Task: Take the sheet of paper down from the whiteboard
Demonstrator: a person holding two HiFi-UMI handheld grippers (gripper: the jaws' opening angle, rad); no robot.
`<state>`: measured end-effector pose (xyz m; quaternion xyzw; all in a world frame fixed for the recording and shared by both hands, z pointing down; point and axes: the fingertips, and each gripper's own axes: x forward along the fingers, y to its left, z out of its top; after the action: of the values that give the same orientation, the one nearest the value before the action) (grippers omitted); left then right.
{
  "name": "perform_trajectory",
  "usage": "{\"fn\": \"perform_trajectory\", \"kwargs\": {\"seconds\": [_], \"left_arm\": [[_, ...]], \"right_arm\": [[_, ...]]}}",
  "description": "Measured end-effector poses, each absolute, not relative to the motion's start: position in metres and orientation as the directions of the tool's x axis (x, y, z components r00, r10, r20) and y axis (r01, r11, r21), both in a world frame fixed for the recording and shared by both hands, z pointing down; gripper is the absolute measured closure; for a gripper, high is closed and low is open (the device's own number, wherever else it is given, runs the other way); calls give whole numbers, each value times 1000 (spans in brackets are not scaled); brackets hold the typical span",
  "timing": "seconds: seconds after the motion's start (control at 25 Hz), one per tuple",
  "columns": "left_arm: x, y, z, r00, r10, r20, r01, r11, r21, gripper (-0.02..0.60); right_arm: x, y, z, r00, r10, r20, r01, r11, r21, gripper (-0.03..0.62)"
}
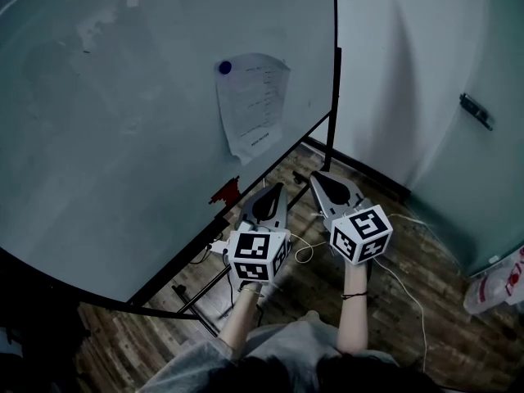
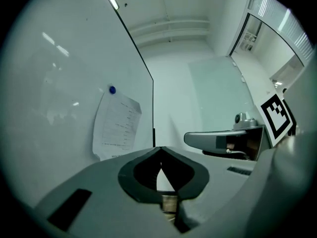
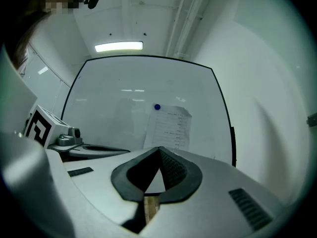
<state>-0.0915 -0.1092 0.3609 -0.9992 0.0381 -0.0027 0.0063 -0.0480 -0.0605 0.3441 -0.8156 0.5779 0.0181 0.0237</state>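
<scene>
A printed sheet of paper (image 1: 253,105) hangs on the whiteboard (image 1: 115,129), pinned at its top left corner by a blue magnet (image 1: 225,68). The sheet's lower edge curls off the board. My left gripper (image 1: 279,186) is shut and empty, held level below and short of the sheet. My right gripper (image 1: 315,176) is beside it, also shut and empty. The left gripper view has the sheet (image 2: 117,128) up to the left of the tips (image 2: 161,148). In the right gripper view the sheet (image 3: 169,128) and magnet (image 3: 157,107) sit just above the tips (image 3: 159,148).
The whiteboard stands on a black wheeled frame (image 1: 213,285) over a wooden floor (image 1: 426,301). A white wall (image 1: 409,72) is to the right with a metal handle (image 1: 476,110). A white cable (image 1: 401,285) trails on the floor. A red and white bag (image 1: 501,283) is at the right edge.
</scene>
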Motion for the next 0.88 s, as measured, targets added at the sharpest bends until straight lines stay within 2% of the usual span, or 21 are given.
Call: {"fn": "perform_trajectory", "kwargs": {"seconds": [0.48, 0.88], "left_arm": [[-12, -111, 363, 989, -148, -1, -148, -989, -11, 575], [0, -125, 371, 975, -222, 27, -221, -975, -30, 575]], "right_arm": [[32, -63, 344, 291, -955, -56, -957, -291, -9, 594], [56, -75, 356, 237, -969, -74, -969, -230, -89, 594]]}}
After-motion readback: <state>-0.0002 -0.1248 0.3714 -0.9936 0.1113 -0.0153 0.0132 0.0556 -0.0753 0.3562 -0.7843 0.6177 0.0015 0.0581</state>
